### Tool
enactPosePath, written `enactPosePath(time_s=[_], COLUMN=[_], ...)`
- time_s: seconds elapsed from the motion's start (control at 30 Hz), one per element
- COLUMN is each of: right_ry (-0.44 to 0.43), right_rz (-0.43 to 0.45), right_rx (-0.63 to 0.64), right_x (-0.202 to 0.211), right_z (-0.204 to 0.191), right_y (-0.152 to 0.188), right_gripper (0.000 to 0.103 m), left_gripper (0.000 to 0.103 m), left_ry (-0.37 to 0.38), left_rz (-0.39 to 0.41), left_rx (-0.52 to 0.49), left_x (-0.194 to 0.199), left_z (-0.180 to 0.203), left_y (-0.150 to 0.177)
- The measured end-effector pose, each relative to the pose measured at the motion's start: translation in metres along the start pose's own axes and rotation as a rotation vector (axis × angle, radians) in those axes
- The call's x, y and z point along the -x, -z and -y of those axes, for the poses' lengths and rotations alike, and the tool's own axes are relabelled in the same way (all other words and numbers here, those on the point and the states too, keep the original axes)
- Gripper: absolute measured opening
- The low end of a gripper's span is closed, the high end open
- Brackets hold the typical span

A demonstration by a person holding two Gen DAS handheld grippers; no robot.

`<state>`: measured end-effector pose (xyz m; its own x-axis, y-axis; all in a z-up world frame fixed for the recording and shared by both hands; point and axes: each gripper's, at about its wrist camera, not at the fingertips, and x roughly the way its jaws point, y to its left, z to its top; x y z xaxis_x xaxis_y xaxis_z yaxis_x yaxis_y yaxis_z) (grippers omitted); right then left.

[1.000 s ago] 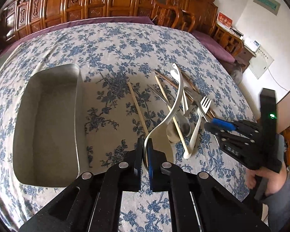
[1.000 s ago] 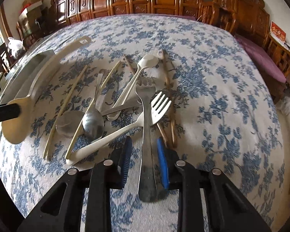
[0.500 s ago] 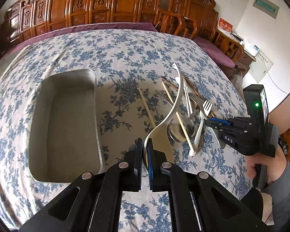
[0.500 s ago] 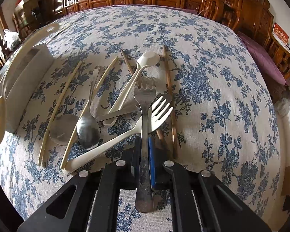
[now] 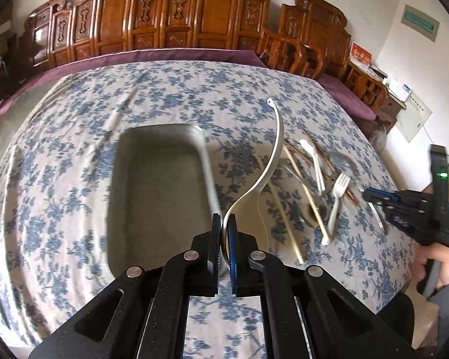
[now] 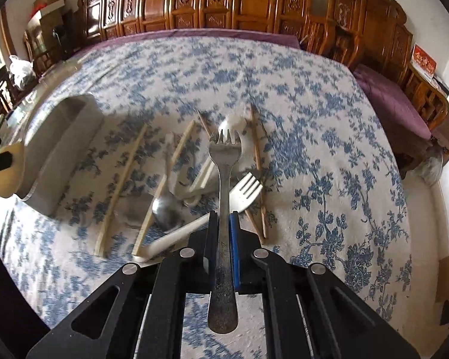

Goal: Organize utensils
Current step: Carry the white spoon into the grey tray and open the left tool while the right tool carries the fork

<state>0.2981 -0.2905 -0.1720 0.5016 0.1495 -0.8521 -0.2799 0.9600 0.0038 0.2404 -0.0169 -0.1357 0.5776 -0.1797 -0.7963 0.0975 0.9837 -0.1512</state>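
My left gripper (image 5: pixel 223 224) is shut on the bowl of a cream plastic ladle (image 5: pixel 274 155), held in the air by the right rim of the metal tray (image 5: pixel 208 164); its handle curves up and away. My right gripper (image 6: pixel 223 224) is shut on a metal fork (image 6: pixel 224 161), lifted above the pile, tines pointing away. On the cloth lie a white plastic fork (image 6: pixel 245 190), a white plastic spoon (image 5: pixel 312 157), a metal spoon (image 6: pixel 164 209) and several chopsticks (image 6: pixel 125 176). The right gripper (image 5: pixel 371 193) also shows at the right of the left wrist view.
The table has a blue-flowered cloth (image 5: pixel 164 89). The tray (image 6: pixel 60 137) stands left of the utensil pile. Carved wooden chairs (image 6: pixel 224 3) line the far side, and a purple cushion (image 6: pixel 389 98) lies at the right.
My right gripper shut on the metal fork and lifted it off the pile. My left gripper swung left with the ladle, toward the tray.
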Motion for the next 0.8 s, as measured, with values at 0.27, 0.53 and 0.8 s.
enactPosePath(time_s=[0.27, 0.53, 0.8], right_ry=[-0.083, -0.163, -0.196], right_rz=[0.066, 0.081, 0.07], right_rx=[0.046, 0.087, 0.121], right_x=[0.026, 0.022, 0.016], right_z=[-0.047, -0.097, -0.129], right_y=[-0.018, -0.032, -0.038], right_gripper=[0.009, 0.009, 0.009], left_gripper=[0.004, 0.004, 0.004], left_ry=[-0.086, -0.157, -0.133], left_rz=[-0.004, -0.03, -0.046], left_rx=[0.036, 0.054, 0.071], left_x=[-0.007, -0.025, -0.035], left_z=[-0.04, -0.067, -0.073], left_y=[-0.001, 0.0, 0.006])
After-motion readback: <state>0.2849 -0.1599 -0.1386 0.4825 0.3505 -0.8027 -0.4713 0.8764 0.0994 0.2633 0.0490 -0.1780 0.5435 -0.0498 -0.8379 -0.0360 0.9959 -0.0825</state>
